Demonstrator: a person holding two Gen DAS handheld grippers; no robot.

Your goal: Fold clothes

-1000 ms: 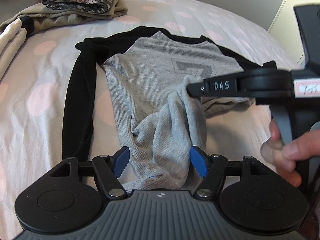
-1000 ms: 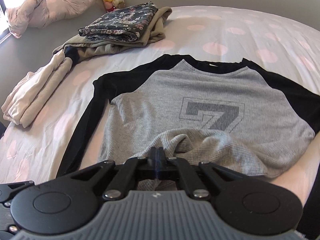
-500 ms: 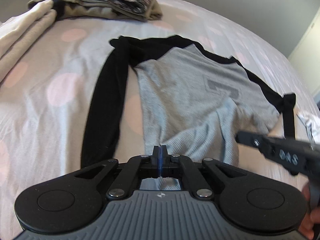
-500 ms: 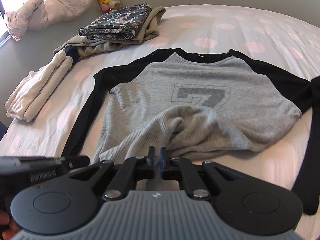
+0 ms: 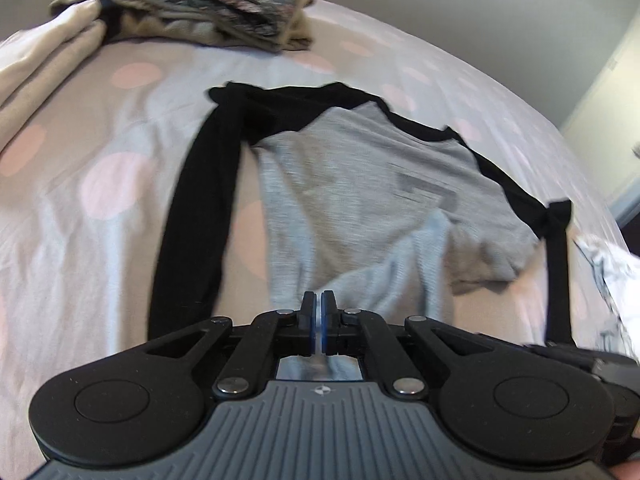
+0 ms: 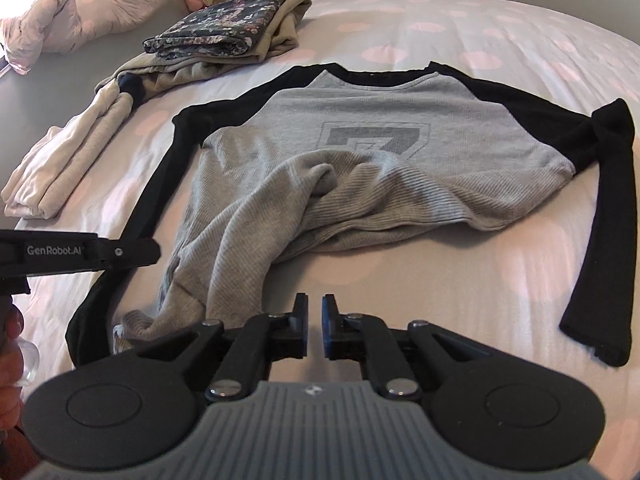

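A grey and black raglan shirt (image 6: 384, 152) is lying unfolded on the bed (image 6: 500, 20), hem bunched, with the left gripper (image 5: 319, 312) pinching that hem while the right gripper (image 6: 315, 320) is opening empty, so folding is barely starting.

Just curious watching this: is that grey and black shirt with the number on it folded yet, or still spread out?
Mostly spread: the raglan shirt lies chest up, both black sleeves out, only its hem bunched.
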